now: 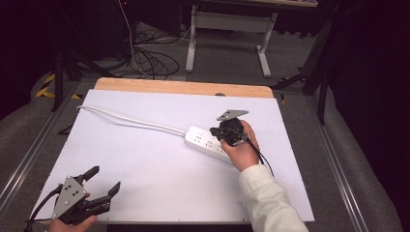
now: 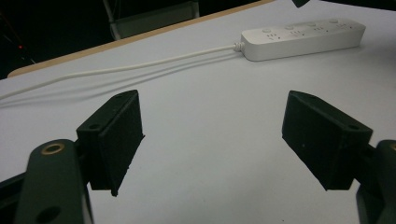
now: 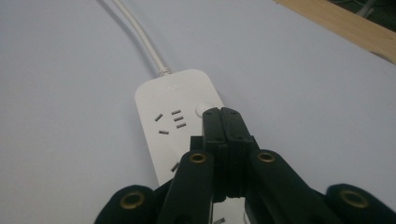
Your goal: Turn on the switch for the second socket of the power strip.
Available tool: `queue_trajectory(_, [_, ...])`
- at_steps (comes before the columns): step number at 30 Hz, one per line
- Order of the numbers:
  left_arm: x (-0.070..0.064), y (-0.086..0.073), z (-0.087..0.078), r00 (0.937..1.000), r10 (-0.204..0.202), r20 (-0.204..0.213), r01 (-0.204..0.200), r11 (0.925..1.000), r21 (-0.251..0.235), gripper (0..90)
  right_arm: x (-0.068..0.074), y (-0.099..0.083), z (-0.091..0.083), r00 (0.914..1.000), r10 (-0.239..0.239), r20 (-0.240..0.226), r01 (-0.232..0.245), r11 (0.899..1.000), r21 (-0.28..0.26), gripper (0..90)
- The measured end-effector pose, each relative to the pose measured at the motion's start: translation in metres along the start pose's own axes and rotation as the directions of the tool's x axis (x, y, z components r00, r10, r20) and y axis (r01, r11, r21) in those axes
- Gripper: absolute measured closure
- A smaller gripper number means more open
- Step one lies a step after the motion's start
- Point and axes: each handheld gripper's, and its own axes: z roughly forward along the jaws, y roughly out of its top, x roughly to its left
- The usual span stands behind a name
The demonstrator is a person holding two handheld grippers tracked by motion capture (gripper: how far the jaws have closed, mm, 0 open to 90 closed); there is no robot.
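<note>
Lying flat, power strip cord end points far-left | my right gripper jaws pressed together over its button | my left gripper jaws wide apart, empty, above worktop

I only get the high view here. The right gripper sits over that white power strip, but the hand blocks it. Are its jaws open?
Observer: No. In the right gripper view the right gripper has its jaws pressed together, tips beside a small round button on the power strip.
Operator: Is anything between the jaws?
Observer: Nothing visible; they meet flat.
Operator: And the left one?
Observer: The left gripper is wide open above bare table.
</note>
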Motion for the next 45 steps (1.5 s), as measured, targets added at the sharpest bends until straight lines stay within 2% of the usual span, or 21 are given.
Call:
queue_trajectory(10, [0.0,0.0,0.0,1.0,0.002,0.004,-0.002,1.0,0.002,20.8,-0.004,-0.004,0.013,0.9995,0.01,0.03,-0.011,0.999,0.035,90.0])
queue_trajectory(20, [0.0,0.0,0.0,1.0,0.002,0.006,-0.002,1.0,0.003,20.8,-0.005,-0.008,0.024,0.9989,0.024,0.041,-0.026,0.998,0.064,90.0])
queue_trajectory(30, [0.0,0.0,0.0,1.0,0.005,0.006,-0.005,1.0,0.006,20.8,-0.003,-0.009,0.027,0.9988,0.007,0.049,-0.011,0.996,0.086,90.0])
queue_trajectory(40, [0.0,0.0,0.001,1.0,0.005,0.004,-0.005,1.0,0.007,20.8,0.001,-0.013,0.028,0.9968,-0.022,0.077,0.017,0.998,0.06,90.0])
queue_trajectory(45, [0.0,0.0,0.001,1.0,0.008,0.002,-0.008,0.9999,0.007,20.8,0.002,-0.012,0.028,0.9959,-0.03,0.085,0.023,0.997,0.073,90.0])
